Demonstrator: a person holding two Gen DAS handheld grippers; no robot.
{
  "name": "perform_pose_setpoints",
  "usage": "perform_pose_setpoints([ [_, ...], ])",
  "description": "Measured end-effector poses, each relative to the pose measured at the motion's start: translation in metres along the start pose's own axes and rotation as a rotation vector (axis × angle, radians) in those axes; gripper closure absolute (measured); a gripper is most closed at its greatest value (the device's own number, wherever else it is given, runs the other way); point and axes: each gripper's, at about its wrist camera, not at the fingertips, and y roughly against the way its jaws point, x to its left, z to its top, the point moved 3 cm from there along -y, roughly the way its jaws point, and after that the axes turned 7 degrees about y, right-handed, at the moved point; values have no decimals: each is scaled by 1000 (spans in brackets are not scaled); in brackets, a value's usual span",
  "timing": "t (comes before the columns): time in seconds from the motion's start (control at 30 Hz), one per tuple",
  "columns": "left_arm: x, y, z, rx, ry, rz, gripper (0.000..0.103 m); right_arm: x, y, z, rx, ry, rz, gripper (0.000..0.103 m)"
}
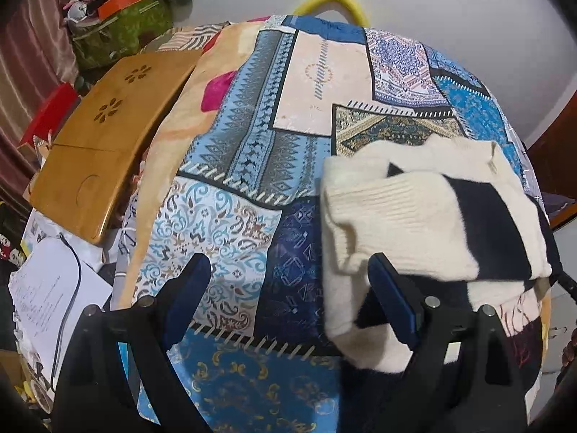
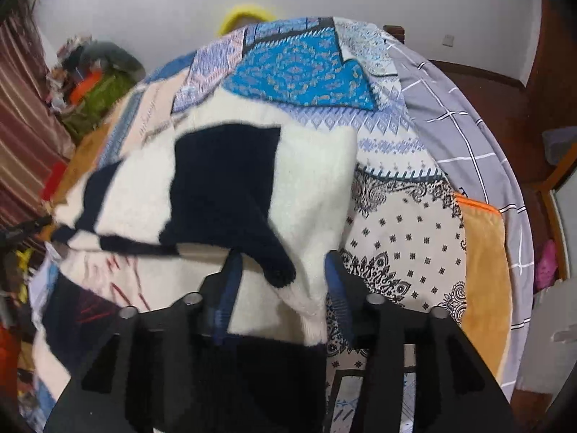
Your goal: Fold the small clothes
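Note:
A cream and navy knitted sweater (image 1: 414,209) lies partly folded on a patchwork quilt (image 1: 252,144) that covers a bed. My left gripper (image 1: 288,267) is wide open just above the quilt. Its right finger (image 1: 389,288) is over the sweater's near left edge, and its left finger is over bare quilt. In the right wrist view the sweater (image 2: 317,180) fills the middle, blurred. My right gripper (image 2: 285,278) stands half open, with the sweater's cream hem and a navy sleeve tip (image 2: 277,270) lying between its fingers. The pads do not look pressed on the cloth.
A wooden lap tray (image 1: 108,137) rests along the bed's left side, with papers (image 1: 50,288) and a cable below it. A green bag (image 1: 122,32) and clutter stand by the curtain. A grey checked sheet (image 2: 468,126) and an orange blanket (image 2: 483,270) lie at the right.

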Motion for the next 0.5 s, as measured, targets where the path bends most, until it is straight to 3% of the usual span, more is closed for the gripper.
perform_pose_setpoints([
  [0.2, -3, -16, 2, 25, 11, 7, 14, -9, 7, 18, -48, -51, 3, 53],
  [0.33, -5, -26, -2, 31, 17, 3, 15, -10, -10, 21, -20, -84, 12, 53],
  [0.43, -10, -27, -5, 35, 6, -36, 32, -7, -24, 16, 16, -64, -2, 53],
  [0.5, -15, -28, -6, 49, -6, -66, 50, -3, -35, 10, 44, -48, -1, 53],
])
